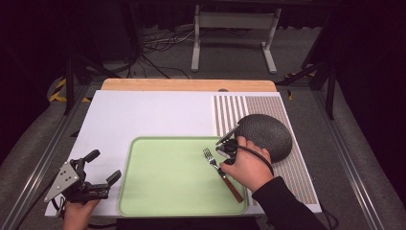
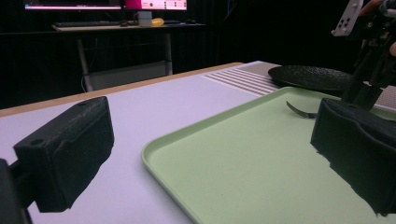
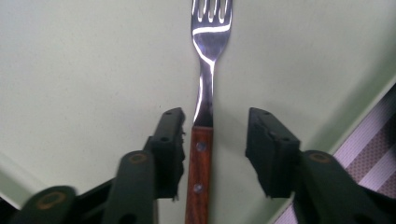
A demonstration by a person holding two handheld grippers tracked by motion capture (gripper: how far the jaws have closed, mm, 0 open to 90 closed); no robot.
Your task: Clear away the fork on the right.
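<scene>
Fork (image 3: 205,112) lay on the green tray (image 1: 158,191) between the parted, empty jaws of the right gripper (image 3: 215,140), nearer one jaw, so closing might have skidded it sideways.

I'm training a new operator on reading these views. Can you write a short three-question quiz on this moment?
1. True or false: the fork lies on the tray.
2. The right gripper is: A) shut on the fork, B) open astride its handle, C) over the plate.
3. Which gripper rests left of the tray, off it?

Key: 1 true. 2 B. 3 the left gripper.
</scene>
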